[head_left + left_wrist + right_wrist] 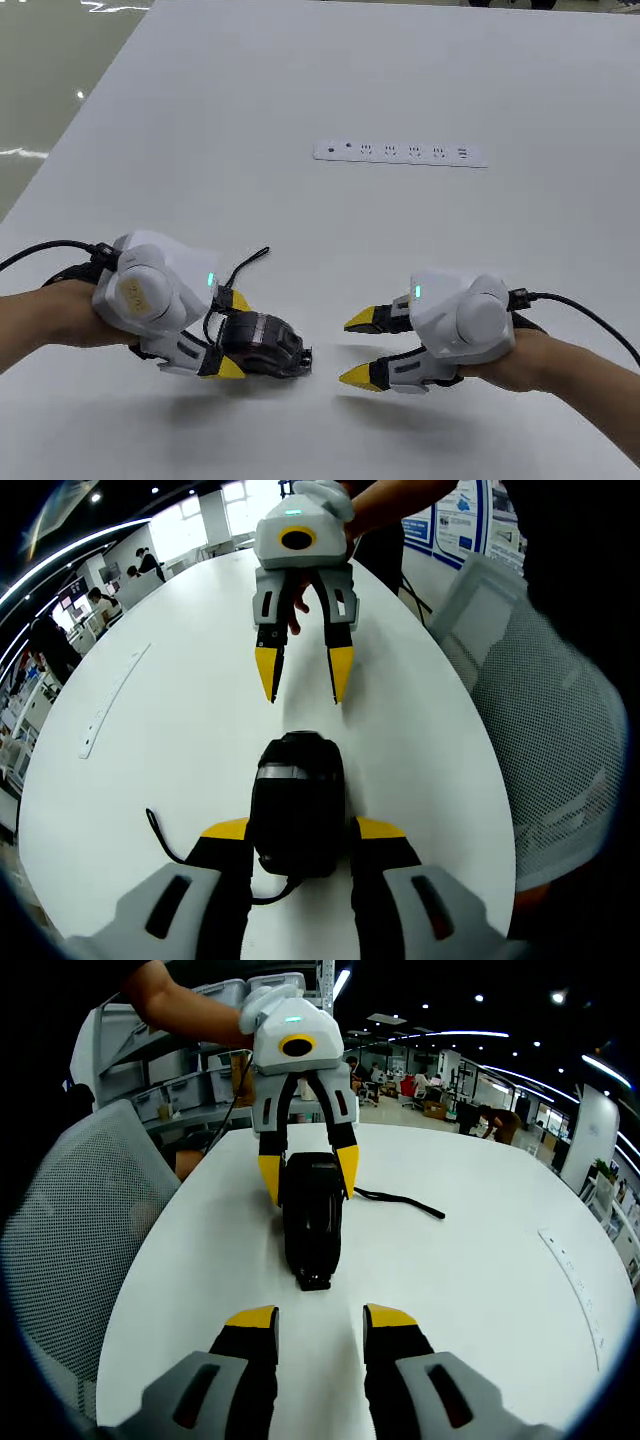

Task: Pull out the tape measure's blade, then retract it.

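The left gripper (pixel 234 334) has its jaws closed on the black case of the tape measure (pixel 265 345), one yellow tip on each flat side. This pins the case on the near left part of the white desk (pixel 300 100). The case's mouth, with the blade hook (pixel 315 1282), points right, straight at the right gripper (pixel 358 348). No blade is drawn out yet.

The right gripper's jaws stand open and empty, just apart from the hook and level with it. Judging from that, the left is anchoring the case so that the right can close on the hook and pull away.

A black wrist cord (pixel 250 262) trails from the case over the desk on the far side.

Both grippers lie low and nearly flat, nose to nose. The left hand (pixel 60 315) comes in from the left edge and the right hand (pixel 520 360) from the right, forearms just above the desk.
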Tool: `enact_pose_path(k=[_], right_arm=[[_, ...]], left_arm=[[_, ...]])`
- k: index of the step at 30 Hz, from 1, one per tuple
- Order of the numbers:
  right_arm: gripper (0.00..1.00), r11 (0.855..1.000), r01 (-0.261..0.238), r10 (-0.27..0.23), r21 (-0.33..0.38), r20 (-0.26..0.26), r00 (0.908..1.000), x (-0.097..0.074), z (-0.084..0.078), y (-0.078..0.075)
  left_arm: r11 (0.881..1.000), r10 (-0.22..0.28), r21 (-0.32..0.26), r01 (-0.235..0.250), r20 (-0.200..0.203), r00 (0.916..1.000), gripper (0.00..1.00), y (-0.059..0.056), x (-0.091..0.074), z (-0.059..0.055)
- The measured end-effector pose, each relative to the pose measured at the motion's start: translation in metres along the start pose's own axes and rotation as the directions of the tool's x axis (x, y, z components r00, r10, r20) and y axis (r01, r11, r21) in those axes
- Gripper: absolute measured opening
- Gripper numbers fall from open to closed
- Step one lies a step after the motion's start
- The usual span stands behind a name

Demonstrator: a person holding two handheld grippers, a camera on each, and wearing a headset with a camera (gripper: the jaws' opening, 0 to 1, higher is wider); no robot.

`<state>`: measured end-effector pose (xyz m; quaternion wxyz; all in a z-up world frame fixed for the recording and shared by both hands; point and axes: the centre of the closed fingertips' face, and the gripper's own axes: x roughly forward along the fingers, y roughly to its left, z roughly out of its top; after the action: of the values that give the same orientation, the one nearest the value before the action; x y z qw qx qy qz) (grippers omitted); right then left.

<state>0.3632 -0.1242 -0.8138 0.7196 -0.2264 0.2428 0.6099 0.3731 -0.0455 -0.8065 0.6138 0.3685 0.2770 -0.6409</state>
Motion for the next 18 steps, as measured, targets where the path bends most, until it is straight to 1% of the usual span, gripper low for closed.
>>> enact_pose_path(k=[7,10,18], right_arm=[[0.3,1.0,-0.018,0.018,-0.013,-0.01,0.9998,0.014,0.004,0.001],[0.28,1.0,-0.017,0.017,-0.016,-0.014,0.9998,0.019,0.004,-0.001],[0.24,0.999,-0.036,0.036,-0.03,-0.025,0.999,0.03,0.007,0.0]], left_arm=[[1.0,-0.005,0.01,0.005,-0.008,1.0,0.3,0.002,0.0,-0.002],[1.0,-0.008,0.002,0.008,-0.006,1.0,0.29,0.002,0.001,-0.002],[1.0,-0.018,-0.018,0.018,0.003,0.9998,0.3,0.002,0.003,-0.002]])
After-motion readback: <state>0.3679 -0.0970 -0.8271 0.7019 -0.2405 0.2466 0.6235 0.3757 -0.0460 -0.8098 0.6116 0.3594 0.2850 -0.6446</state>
